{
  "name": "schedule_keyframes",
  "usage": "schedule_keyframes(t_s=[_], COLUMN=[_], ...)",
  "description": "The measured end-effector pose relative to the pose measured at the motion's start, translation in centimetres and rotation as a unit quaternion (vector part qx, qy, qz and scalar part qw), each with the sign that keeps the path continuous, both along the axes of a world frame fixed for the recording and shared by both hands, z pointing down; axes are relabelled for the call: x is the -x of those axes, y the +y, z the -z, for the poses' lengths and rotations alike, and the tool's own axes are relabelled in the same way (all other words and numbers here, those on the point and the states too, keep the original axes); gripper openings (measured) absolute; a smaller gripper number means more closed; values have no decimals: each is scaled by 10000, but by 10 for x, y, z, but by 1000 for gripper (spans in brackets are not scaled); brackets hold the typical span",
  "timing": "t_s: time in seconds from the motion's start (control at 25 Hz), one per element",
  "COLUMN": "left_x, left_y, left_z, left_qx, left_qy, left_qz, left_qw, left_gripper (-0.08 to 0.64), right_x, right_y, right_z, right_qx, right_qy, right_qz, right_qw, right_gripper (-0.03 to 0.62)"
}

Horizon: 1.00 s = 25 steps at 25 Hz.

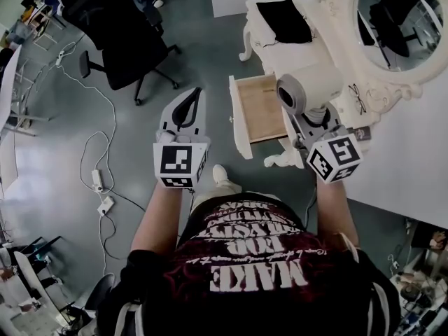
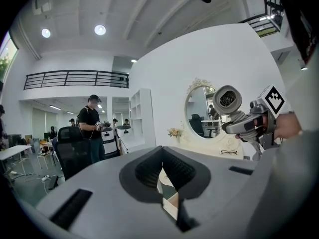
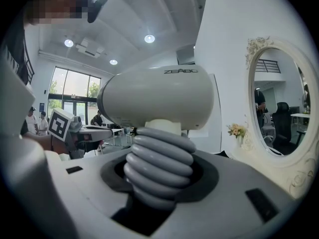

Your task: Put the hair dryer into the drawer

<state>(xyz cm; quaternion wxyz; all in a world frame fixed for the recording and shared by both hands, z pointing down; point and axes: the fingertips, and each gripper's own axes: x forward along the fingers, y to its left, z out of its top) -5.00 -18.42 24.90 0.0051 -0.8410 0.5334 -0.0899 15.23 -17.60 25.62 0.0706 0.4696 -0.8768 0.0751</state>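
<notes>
A pale grey hair dryer (image 1: 311,86) with a ribbed grey handle stands upright in my right gripper (image 1: 311,117), just right of the open wooden drawer (image 1: 260,107) and above the table's edge. In the right gripper view the jaws press on the ribbed handle (image 3: 159,168), and the barrel (image 3: 159,98) fills the frame above them. My left gripper (image 1: 194,96) hangs over the floor left of the drawer, its jaws meeting at the tips (image 2: 162,153) with nothing between them. The left gripper view also shows the hair dryer (image 2: 228,99) at the right.
The drawer belongs to a white ornate dressing table (image 1: 413,159) with an oval mirror (image 1: 399,19), a black cloth (image 1: 283,19) and a pair of glasses (image 1: 355,98). A black office chair (image 1: 119,26) and floor cables with a power strip (image 1: 98,180) lie to the left. A person (image 2: 92,128) stands beyond.
</notes>
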Motion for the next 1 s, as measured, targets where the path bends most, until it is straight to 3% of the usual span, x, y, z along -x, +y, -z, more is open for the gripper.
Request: schedule_keyframes(t_s=[0.76, 1.0], left_x=[34, 24], left_y=[-67, -70], left_z=[2, -8], left_qx=[-85, 41], left_qy=[123, 221], left_qz=[-677, -925], left_qw=[9976, 9955], left_gripper=[5, 5], right_x=[35, 36], right_y=[-45, -41], right_z=[12, 6], right_qx=[-93, 84], right_qy=[32, -70], right_qz=[-610, -749], right_qw=[9981, 9971], right_gripper=[187, 187])
